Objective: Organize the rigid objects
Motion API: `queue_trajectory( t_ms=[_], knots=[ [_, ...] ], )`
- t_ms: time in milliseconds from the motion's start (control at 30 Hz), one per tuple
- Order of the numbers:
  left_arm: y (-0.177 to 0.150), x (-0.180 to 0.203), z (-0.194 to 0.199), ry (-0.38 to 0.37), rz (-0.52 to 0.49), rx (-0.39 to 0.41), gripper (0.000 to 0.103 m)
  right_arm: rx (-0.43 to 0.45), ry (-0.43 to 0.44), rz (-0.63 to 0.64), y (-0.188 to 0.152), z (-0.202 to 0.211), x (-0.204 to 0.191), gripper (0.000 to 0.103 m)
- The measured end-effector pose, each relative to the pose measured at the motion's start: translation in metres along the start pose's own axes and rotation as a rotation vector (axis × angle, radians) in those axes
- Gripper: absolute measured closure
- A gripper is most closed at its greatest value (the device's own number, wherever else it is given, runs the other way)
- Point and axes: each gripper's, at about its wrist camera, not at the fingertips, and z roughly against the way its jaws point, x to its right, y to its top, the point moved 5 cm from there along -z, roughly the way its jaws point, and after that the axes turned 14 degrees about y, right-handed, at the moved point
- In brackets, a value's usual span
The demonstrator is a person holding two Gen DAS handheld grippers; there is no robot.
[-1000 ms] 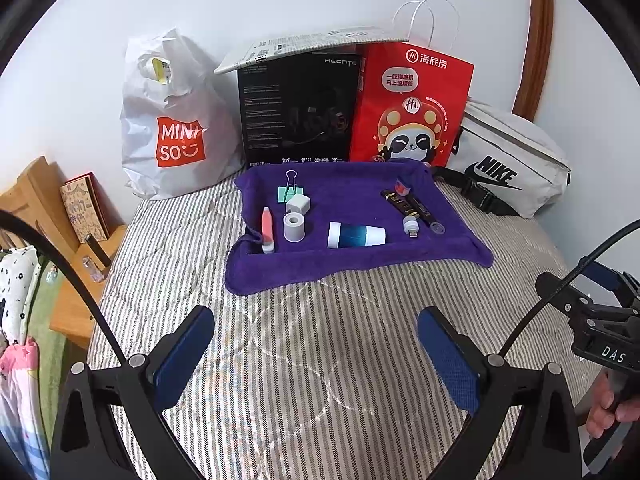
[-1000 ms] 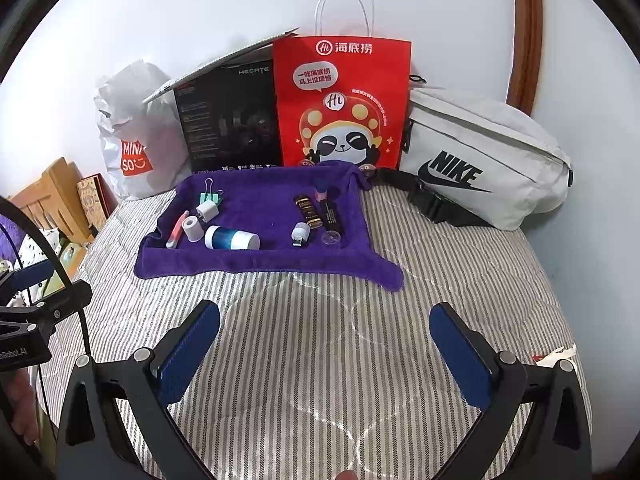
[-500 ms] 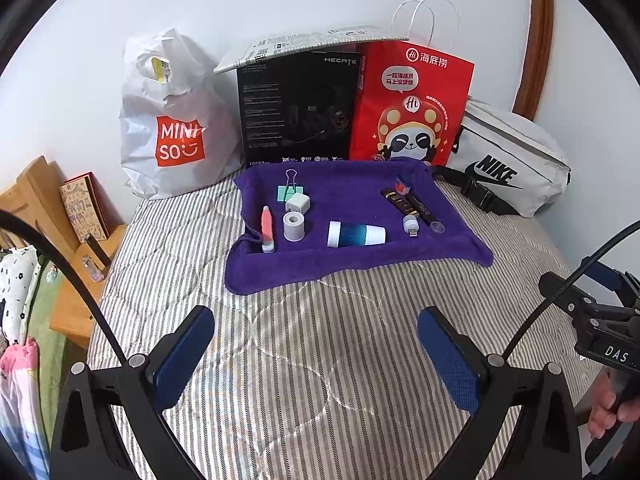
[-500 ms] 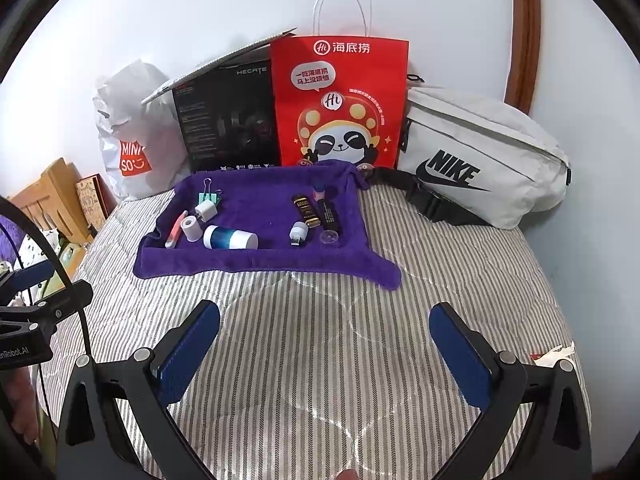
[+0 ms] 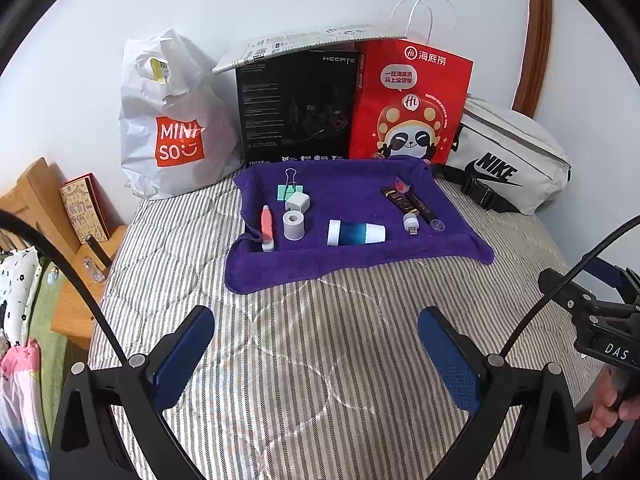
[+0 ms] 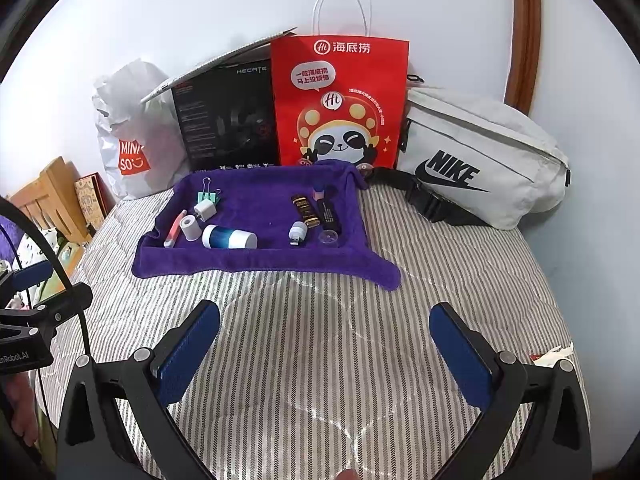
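A purple cloth (image 5: 352,196) (image 6: 260,200) lies on the striped bed. On it are a green binder clip (image 5: 290,191), a white charger plug (image 5: 298,202), a pink pen-like item (image 5: 267,227), a grey roll (image 5: 293,225), a blue-and-white cylinder (image 5: 356,233) (image 6: 229,237), a small white USB item (image 5: 411,224), and dark sticks (image 5: 408,204) (image 6: 316,210). My left gripper (image 5: 316,344) is open and empty, well short of the cloth. My right gripper (image 6: 324,344) is open and empty too.
Behind the cloth stand a white Miniso bag (image 5: 168,128), a black box (image 5: 296,108), a red panda paper bag (image 5: 408,104) and a grey Nike pouch (image 5: 508,160). A wooden bedside unit (image 5: 52,216) is at the left bed edge.
Both views have shifted only slightly; the right wrist view has drifted a little. Nothing on the cloth has moved and both grippers stay open.
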Motion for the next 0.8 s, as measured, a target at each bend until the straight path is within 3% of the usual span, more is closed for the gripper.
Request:
queue_trajectory(
  t_ms=[800],
  knots=[
    [0.0011,-0.0063,-0.0013,0.000,0.003,0.005,0.000,-0.014,0.000,0.013,-0.0001,-0.0051,-0.0033,0.000]
  ],
)
